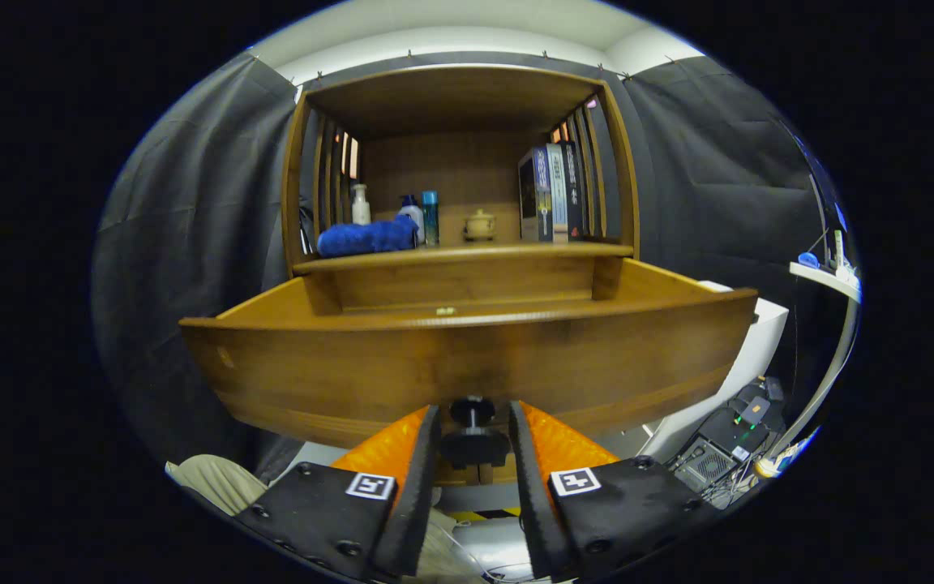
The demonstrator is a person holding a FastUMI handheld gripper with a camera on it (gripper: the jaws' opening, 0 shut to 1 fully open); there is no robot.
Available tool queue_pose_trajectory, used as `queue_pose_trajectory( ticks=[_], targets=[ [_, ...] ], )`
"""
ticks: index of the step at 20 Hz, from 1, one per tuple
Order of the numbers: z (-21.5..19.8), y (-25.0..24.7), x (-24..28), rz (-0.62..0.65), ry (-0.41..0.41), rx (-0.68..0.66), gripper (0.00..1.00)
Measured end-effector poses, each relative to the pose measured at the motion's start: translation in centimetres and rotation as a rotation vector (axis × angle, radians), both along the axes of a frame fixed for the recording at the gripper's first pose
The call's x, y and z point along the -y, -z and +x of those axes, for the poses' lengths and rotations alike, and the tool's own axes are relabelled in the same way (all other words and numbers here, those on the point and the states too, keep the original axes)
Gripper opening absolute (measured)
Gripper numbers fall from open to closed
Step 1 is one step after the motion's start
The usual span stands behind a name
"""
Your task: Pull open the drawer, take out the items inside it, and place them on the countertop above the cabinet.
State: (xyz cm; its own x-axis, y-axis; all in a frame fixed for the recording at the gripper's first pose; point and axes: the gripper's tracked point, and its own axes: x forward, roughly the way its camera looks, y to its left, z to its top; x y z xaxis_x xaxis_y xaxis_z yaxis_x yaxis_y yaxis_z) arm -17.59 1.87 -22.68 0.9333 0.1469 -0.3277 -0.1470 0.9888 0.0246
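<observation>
The wooden drawer (467, 357) stands pulled out from the cabinet, its front panel close ahead of me. A black knob (473, 444) juts from the panel's lower middle. My gripper (473, 422) holds that knob: both orange fingers (402, 442) press on its sides. Inside the drawer I see only a small pale object (445, 311) near the back; the front panel hides the rest. Above the drawer runs the countertop (467, 253) of the cabinet.
On the countertop rest a blue rolled towel (367, 238), a white bottle (361, 204), a blue-capped bottle (430, 217), a small clay pot (479, 225) and several upright books (552, 193). A white unit (747, 341) stands right of the drawer, with cables below it.
</observation>
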Motion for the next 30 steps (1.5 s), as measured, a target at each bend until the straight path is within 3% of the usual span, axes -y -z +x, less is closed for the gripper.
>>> queue_pose_trajectory(
  ticks=[4, 11, 17, 25, 30],
  targets=[
    [-0.1, -3.8, -0.7, 0.011, -0.026, 0.057, 0.89],
    [2.0, -10.4, -1.6, 0.013, -0.045, 0.135, 0.93],
    [5.8, -13.1, -3.1, 0.024, -0.068, 0.116, 0.95],
    [11.8, -14.2, -4.2, -0.013, -0.069, 0.006, 0.97],
    [14.6, -11.3, -3.9, -0.096, -0.073, -0.198, 0.97]
  ],
)
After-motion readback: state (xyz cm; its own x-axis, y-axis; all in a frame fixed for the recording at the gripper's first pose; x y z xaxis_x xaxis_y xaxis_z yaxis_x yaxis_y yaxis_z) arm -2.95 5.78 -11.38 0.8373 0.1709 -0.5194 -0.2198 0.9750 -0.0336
